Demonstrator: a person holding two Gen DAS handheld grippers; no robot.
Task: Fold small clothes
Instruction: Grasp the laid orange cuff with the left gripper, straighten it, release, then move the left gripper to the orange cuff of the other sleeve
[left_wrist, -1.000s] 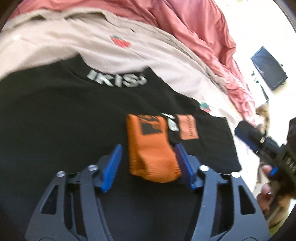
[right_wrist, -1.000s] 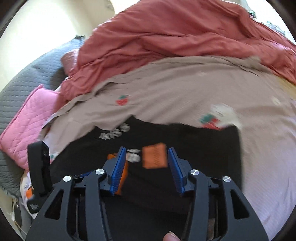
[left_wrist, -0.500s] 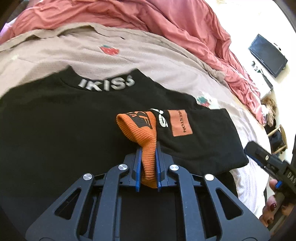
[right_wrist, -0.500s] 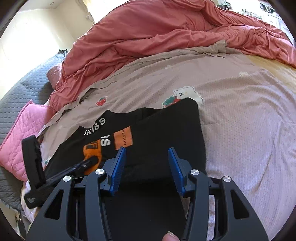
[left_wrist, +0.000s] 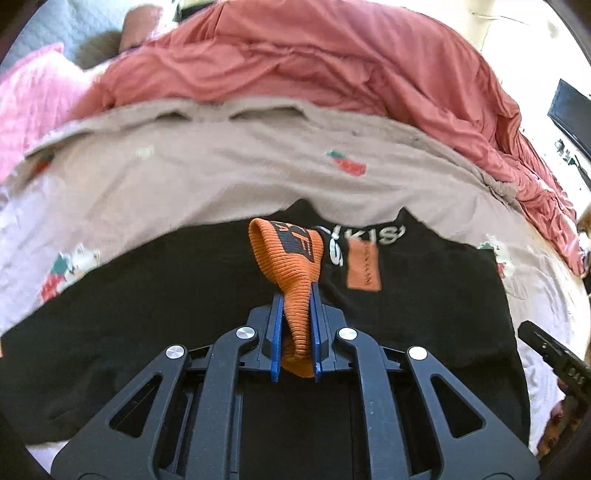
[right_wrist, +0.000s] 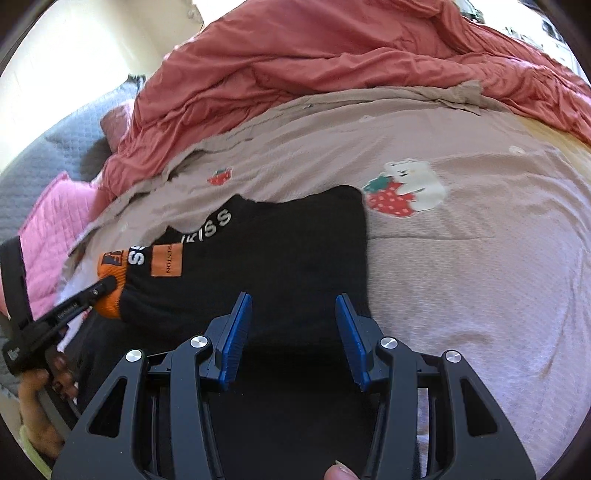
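A black top (left_wrist: 147, 295) with white lettering at the collar and an orange patch (left_wrist: 364, 267) lies spread on the bed. My left gripper (left_wrist: 297, 295) is shut on the sleeve's orange ribbed cuff (left_wrist: 291, 251), which stands lifted off the cloth near the collar. In the right wrist view the same cuff (right_wrist: 110, 266) shows at the left, pinched by the left gripper (right_wrist: 105, 284) in a person's hand (right_wrist: 40, 398). My right gripper (right_wrist: 293, 299) hangs open over the black top (right_wrist: 295, 240), near its right edge, with nothing between its fingers.
The top rests on a pale pink sheet (right_wrist: 461, 258) printed with strawberries and a bear. A rumpled red duvet (right_wrist: 332, 66) is heaped at the far side. A pink quilted pillow (right_wrist: 48, 229) and grey quilt (right_wrist: 44, 155) lie to the left.
My left gripper closed on the orange cuff, then lifted it and carried it toward the collar. The right gripper stayed open and shifted a little over the top.
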